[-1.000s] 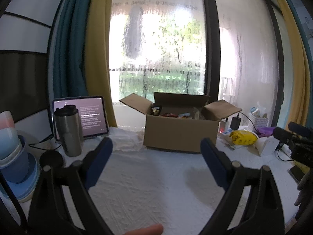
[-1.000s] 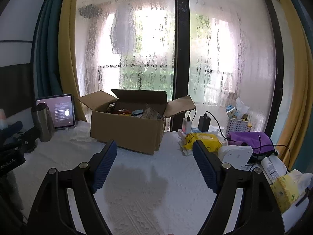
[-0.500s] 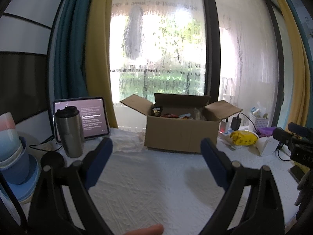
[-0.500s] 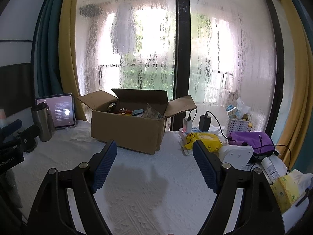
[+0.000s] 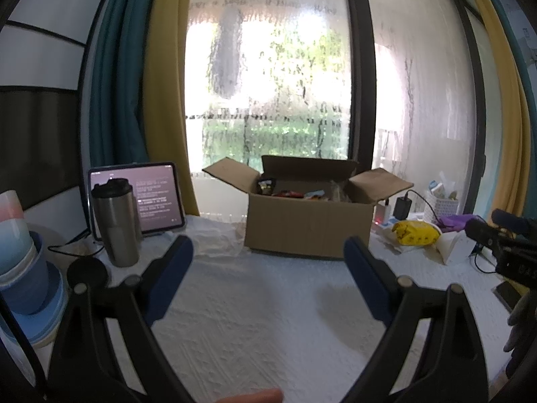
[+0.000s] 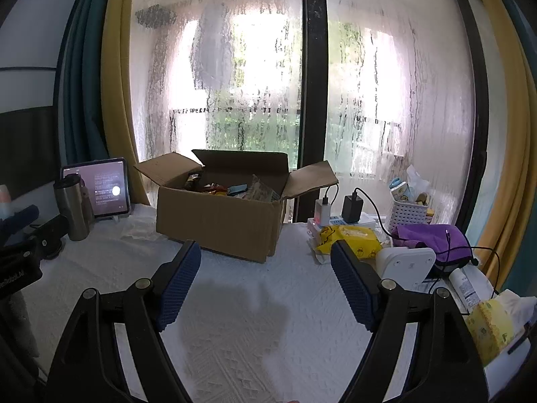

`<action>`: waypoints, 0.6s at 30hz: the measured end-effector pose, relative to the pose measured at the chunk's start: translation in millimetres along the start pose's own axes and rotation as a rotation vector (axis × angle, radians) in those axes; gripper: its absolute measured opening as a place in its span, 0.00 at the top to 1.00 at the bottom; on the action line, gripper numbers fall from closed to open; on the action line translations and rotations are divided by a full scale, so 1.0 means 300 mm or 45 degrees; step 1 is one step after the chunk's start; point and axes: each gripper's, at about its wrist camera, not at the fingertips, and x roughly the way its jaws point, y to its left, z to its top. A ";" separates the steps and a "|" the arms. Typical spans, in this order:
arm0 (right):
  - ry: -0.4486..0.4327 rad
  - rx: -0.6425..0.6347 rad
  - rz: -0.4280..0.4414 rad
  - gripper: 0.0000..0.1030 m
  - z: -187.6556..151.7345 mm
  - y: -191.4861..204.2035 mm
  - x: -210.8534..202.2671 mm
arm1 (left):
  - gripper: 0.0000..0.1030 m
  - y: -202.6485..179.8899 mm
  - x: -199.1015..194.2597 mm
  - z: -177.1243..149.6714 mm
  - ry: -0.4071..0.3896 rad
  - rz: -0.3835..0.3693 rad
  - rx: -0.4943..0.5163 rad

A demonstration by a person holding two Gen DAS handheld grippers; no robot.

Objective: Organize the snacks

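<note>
Rain-streaked glazing (image 6: pixel 255 100) with a dark centre mullion is filling the background, flanked by yellow and teal curtains (image 5: pixel 161 94). White textured tablecloth (image 6: pixel 241 309) is covering the work surface.

Item 1: brown corrugated cardboard box (image 6: pixel 218 221) (image 5: pixel 307 228), flaps standing open, is sitting at 12 o'clock from both grippers, well apart from them. Assorted wrapped snacks (image 6: pixel 231 188) (image 5: pixel 292 193) are lying inside it; individual packets are too small to identify.

Item 2: left gripper (image 5: pixel 268 268), black frame with blue pads, is hovering above the cloth with its jaws spread wide and nothing between them.

Item 3: right gripper (image 6: pixel 265 275), same build, is hovering likewise, jaws spread wide, grasping nothing.

Item 4: grey tablet with a lit screen (image 5: pixel 151 196) is leaning at 10 o'clock in the left wrist view.

Item 5: brushed steel travel mug with a black lid (image 5: pixel 115 221) is standing upright just in front of the tablet.

Item 6: stacked blue and pink plastic bowls (image 5: pixel 20 262) are sitting at 9 o'clock.

Item 7: purple fabric pouch (image 6: pixel 433 240) is lying at 2 o'clock in the right wrist view.

Item 8: yellow wet-wipe packet (image 6: pixel 352 238) is lying just right of the box, at 1 o'clock.

Item 9: white perforated plastic basket (image 6: pixel 411 213) is standing near the glass, behind the pouch.

Item 10: black plug-in charger (image 6: pixel 352 206) is standing on a white power strip beside the basket.
</note>
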 end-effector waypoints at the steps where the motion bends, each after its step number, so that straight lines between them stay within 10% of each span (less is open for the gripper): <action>1: 0.001 0.001 0.000 0.20 0.000 0.001 -0.001 | 0.10 -0.001 -0.001 0.001 0.000 0.001 0.000; 18: 0.008 0.008 0.006 0.20 -0.017 -0.028 0.003 | 0.10 0.001 0.008 0.006 0.029 0.019 0.012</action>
